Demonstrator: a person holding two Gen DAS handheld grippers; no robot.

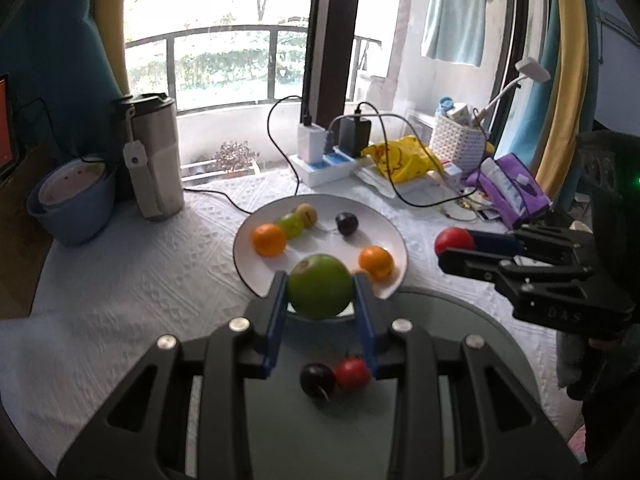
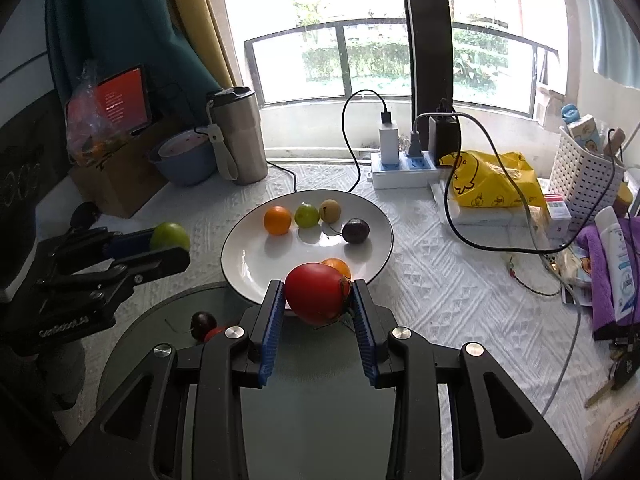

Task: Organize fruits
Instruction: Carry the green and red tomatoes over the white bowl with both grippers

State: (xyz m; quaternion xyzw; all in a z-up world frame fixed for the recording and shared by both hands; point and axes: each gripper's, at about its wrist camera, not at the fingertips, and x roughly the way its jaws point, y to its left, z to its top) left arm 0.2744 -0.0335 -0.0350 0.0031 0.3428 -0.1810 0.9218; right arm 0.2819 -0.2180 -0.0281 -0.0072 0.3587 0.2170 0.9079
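My left gripper point(image 1: 321, 285) is shut on a large green apple point(image 1: 320, 286), held above the near rim of the white plate point(image 1: 256, 276); it also shows in the right wrist view point(image 2: 170, 246). My right gripper point(image 2: 318, 298) is shut on a red tomato point(image 2: 316, 298), held above the plate's near edge point(image 2: 240, 256); it also shows in the left wrist view point(image 1: 456, 248). On the plate lie two oranges point(image 2: 277, 220) point(image 2: 338, 266), a small green fruit point(image 2: 307, 215), a tan fruit point(image 2: 330, 210) and a dark plum point(image 2: 355, 231). A dark plum point(image 1: 317, 380) and a small red fruit point(image 1: 352, 373) lie on the grey round tray point(image 1: 460, 320).
A steel tumbler point(image 2: 238, 136) and a blue bowl point(image 2: 182, 160) stand at the back left. A power strip with chargers point(image 2: 404, 164), a yellow bag point(image 2: 492, 184), a white basket point(image 2: 584, 184) and a purple cloth point(image 2: 604, 276) crowd the right. Cables trail across the white tablecloth point(image 2: 440, 280).
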